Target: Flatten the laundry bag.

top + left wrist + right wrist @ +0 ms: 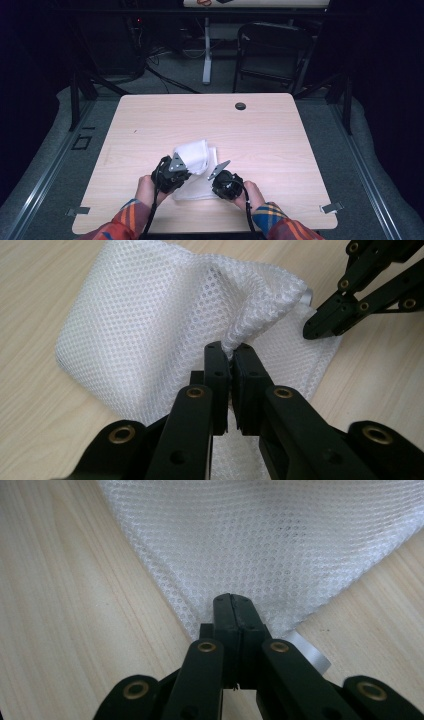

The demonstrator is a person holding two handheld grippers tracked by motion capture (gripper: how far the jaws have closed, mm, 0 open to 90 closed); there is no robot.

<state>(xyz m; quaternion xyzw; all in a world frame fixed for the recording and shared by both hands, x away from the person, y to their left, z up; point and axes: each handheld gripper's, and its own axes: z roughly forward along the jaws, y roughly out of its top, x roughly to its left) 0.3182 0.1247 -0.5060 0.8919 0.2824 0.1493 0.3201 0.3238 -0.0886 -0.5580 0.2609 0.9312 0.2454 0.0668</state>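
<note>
A white mesh bag lies on the light wooden table, near its front middle. My left gripper is shut on a raised fold of the mesh bag, and the fabric bunches upward between its fingertips. My right gripper is shut on the bag's near corner, low against the tabletop, with the jaw tips pressed together over the mesh. In the left gripper view the right gripper shows at the bag's right edge. A pale tab sticks out beside the right jaws.
A black round grommet sits in the table's far edge. Behind the table stand a dark folding chair and a white desk leg. Sleeves in orange plaid come in at the front edge.
</note>
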